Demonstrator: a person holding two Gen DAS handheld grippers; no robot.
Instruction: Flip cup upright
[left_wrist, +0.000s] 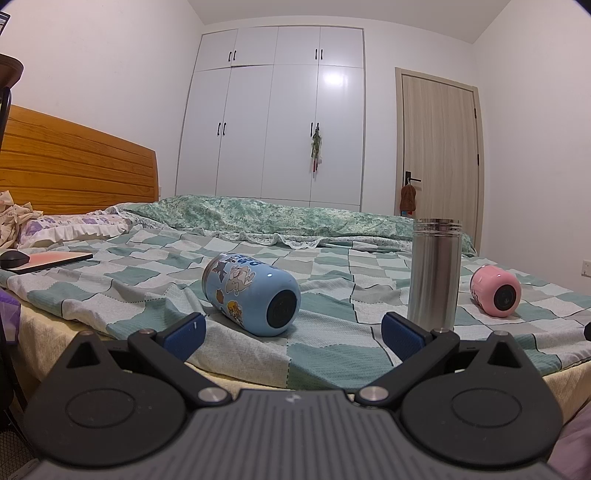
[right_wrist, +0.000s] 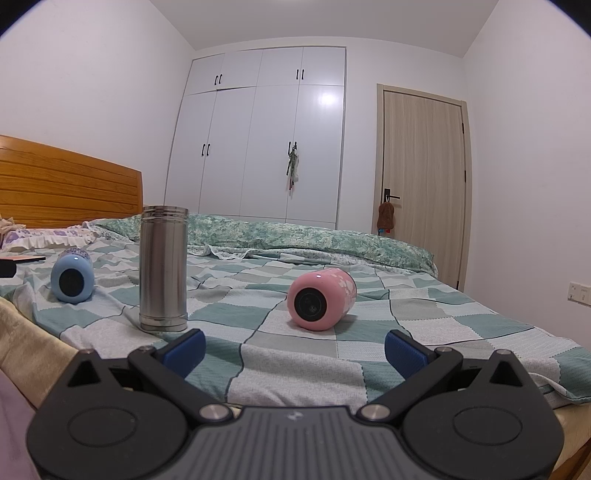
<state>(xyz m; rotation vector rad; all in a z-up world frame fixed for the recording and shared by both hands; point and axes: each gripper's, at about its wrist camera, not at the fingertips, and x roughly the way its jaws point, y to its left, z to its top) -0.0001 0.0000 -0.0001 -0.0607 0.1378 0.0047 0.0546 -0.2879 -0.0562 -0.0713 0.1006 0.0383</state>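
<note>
We hold the left tongs (left_wrist: 291, 334) with their blue pads spread wide apart and nothing between them, low at the near edge of the bed (left_wrist: 332, 354); just ahead the blue cartoon cup (left_wrist: 251, 293) lies on its side on the checked sheet (left_wrist: 155, 273), its dark base turned toward us. Our right tongs (right_wrist: 294, 350) are likewise spread apart and hold nothing, and the pink cup (right_wrist: 321, 299) lies on its side just beyond them, base toward us. Between the two cups a steel flask (right_wrist: 163, 267) stands upright, near the bed's edge and apart from both.
</note>
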